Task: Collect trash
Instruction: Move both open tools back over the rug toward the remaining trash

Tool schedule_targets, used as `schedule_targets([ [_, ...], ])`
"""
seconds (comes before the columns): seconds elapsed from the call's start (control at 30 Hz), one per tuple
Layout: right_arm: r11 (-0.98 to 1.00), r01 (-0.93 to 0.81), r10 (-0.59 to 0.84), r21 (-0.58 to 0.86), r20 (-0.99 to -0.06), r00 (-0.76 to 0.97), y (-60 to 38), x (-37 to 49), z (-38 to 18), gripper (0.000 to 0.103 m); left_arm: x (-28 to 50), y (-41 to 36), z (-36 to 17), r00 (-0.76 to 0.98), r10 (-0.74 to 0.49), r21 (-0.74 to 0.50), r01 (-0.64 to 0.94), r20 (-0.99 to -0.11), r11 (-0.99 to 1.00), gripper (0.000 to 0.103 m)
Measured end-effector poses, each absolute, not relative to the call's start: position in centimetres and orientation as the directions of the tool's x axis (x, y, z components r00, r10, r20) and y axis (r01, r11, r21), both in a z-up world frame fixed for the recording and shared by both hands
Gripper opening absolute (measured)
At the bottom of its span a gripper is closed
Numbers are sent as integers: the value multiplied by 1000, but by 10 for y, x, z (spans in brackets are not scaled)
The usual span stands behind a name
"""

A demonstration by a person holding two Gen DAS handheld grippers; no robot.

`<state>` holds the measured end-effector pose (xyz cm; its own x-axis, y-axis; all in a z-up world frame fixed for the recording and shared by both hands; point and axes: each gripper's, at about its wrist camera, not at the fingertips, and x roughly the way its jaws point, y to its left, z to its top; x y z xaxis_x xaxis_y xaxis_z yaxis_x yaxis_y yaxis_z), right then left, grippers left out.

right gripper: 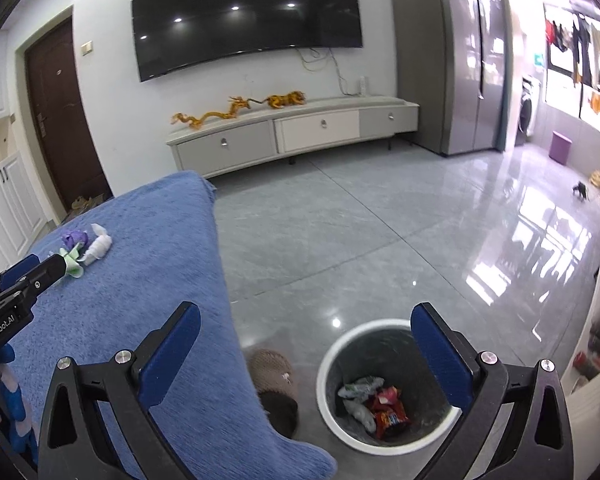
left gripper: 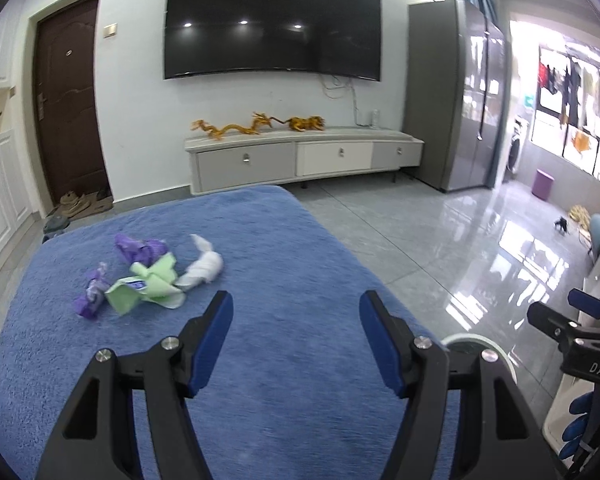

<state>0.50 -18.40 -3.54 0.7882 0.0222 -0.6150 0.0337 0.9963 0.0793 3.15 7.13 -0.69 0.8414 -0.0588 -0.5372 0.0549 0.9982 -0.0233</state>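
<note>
Your left gripper (left gripper: 296,320) hangs over the blue-covered table (left gripper: 300,420) with its jaws released and nothing between them, and your right gripper (right gripper: 306,350) is likewise spread and empty, poised above the floor at the table's edge. The remaining trash sits in a small cluster at about ten o'clock from the left gripper: a white crumpled tissue (left gripper: 204,266), a green wrapper (left gripper: 148,286) touching it, a purple wrapper (left gripper: 140,248) just behind, and a second purple scrap (left gripper: 90,296) beside the green one. The bin (right gripper: 328,396) stands on the floor near five o'clock in the right wrist view, already holding several wrappers, so the collecting looks partly done. You seem to be between drops, heading for the next piece. The next move, as I judge it, calls for steering the left gripper toward ten o'clock, lowering the jaws astride one piece, most likely the tissue nearest you, and closing without dragging the green wrapper along. The cloth is soft, so press lightly to avoid pinching fabric.
</note>
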Motion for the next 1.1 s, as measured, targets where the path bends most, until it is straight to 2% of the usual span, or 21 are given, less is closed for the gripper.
schedule_targets([
  [0.3, 995, -94, 88, 23, -626, 775, -122, 35, -30, 103, 56, 148, -28, 798, 18, -40, -52, -602, 998, 64],
  [0.53, 977, -214, 164, 7, -668, 726, -73, 63, -43, 103, 57, 260, -59, 746, 150, -32, -224, -649, 974, 64],
  [0.73, 956, -292, 222, 22, -706, 673, -40, 88, -57, 103, 50, 329, -72, 708, 206, -62, -333, -676, 941, 64],
  [1.0, 911, -409, 318, 56, -728, 608, 9, 121, -69, 102, 66, 336, -71, 736, 137, -90, -260, -663, 961, 64],
  [1.1, 883, -460, 374, 90, -727, 576, 27, 133, -69, 95, 81, 327, -67, 747, 77, -116, -203, -660, 972, 64],
])
